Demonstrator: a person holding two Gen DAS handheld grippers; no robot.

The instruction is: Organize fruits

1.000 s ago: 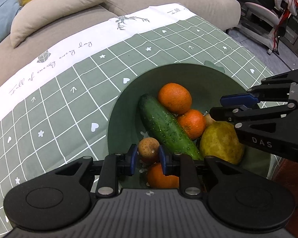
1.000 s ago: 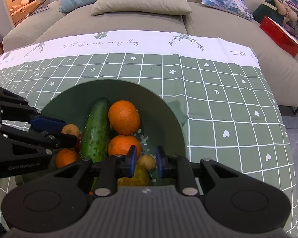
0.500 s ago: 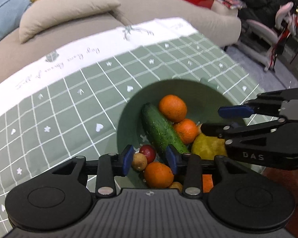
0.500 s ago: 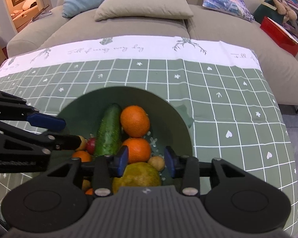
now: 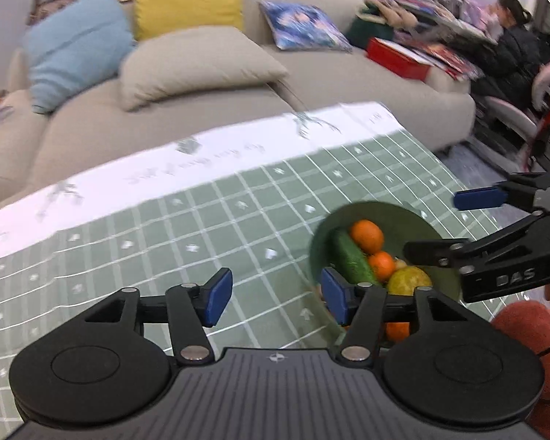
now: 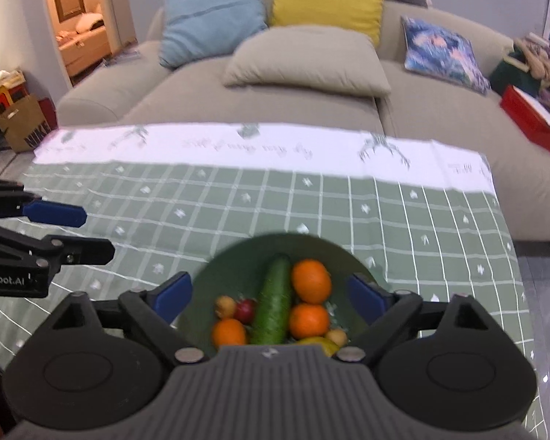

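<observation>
A dark green bowl (image 6: 234, 267) (image 5: 440, 231) sits on the green checked tablecloth near its front right. In it lie a cucumber (image 6: 273, 304) (image 5: 350, 260), oranges (image 6: 311, 280) (image 5: 366, 235), a yellow-green pear (image 5: 409, 280), a small red fruit (image 6: 245, 311) and small brown fruits (image 6: 224, 306). My right gripper (image 6: 271, 299) hangs above the bowl, jaws opening, nothing between them. My left gripper (image 5: 277, 293) is raised left of the bowl, jaws opening and empty. Each gripper shows at the edge of the other's view.
The tablecloth (image 6: 238, 198) has a white band along its far side. Behind it stands a beige sofa (image 6: 275, 102) with blue, yellow, beige and patterned cushions. A red box (image 6: 531, 117) lies on the sofa's right end. A seated person (image 5: 513, 40) is far right.
Both grippers let go of small brown fruits in the bowl, spread their jaws and rose away from it. The left one also swung to the left, so the bowl now lies to its right.
</observation>
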